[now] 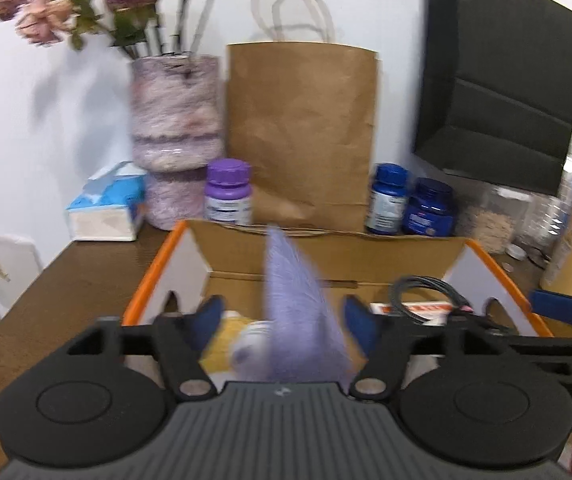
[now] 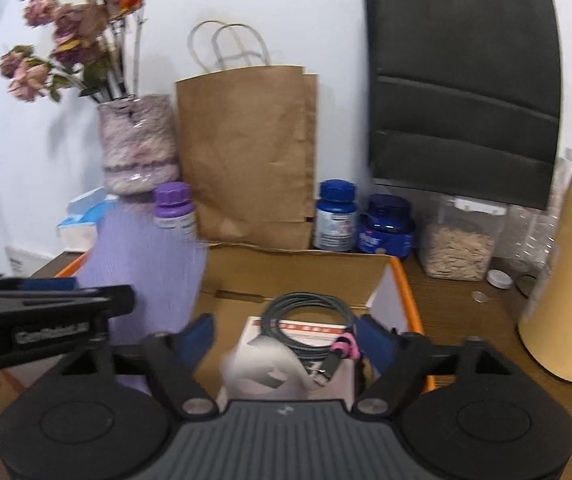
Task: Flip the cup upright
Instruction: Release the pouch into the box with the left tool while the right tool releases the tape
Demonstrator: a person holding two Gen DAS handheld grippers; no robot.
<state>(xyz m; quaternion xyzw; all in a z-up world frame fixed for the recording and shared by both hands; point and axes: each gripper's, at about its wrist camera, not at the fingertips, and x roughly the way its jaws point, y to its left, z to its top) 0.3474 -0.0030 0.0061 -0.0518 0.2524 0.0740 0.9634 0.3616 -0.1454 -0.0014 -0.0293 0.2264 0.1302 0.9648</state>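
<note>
Over the open cardboard box (image 1: 325,252) with its orange-edged flaps, your left gripper (image 1: 282,320) stands wide, and a blurred purple cup (image 1: 301,320) rises between its blue pads without either pad pressing on it. From the right wrist view the same cup (image 2: 146,264) shows as a tall lilac shape at the box's left side, beside your left gripper's black arm. Your right gripper (image 2: 286,340) is also spread wide and grips nothing; below it lie a coiled dark cable (image 2: 305,320) on a white packet (image 2: 254,328) and a blurred white scrap (image 2: 262,368). Behind the box on the bench (image 2: 465,312) stand a brown paper bag (image 2: 246,152) and pill bottles (image 2: 335,216).
</note>
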